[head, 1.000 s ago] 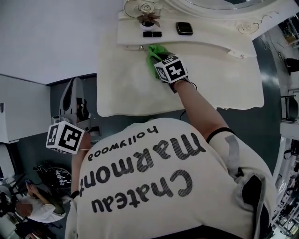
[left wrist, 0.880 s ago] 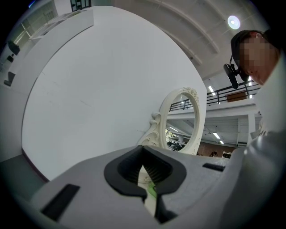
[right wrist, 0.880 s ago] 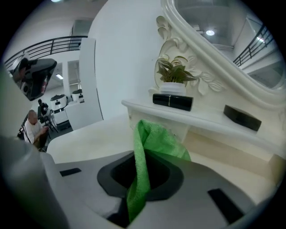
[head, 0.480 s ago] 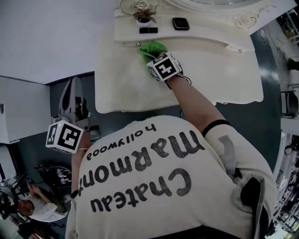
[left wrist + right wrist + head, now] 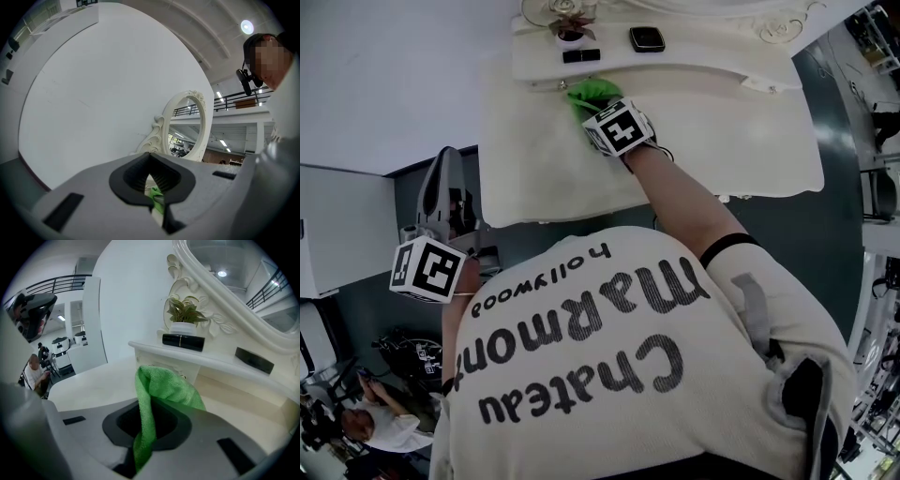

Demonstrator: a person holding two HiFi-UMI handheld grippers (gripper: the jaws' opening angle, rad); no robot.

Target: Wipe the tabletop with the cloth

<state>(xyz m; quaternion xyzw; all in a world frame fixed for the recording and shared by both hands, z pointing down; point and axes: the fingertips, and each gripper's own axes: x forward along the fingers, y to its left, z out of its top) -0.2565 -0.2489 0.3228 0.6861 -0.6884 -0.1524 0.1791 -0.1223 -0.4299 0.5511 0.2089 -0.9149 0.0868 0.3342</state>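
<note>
clearly the right gripper pinches the green cloth at the worktop's far left, bare surface lying rightward; the left gripper, pressed together, hangs well apart.

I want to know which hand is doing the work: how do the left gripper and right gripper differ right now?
The right gripper is shut on the green cloth; the left gripper has its jaws together on nothing. The right gripper is out over the tabletop, close to the raised shelf; the left gripper is held off the table, beyond its left edge. Both are grey two-jaw tools of the same build.
</note>
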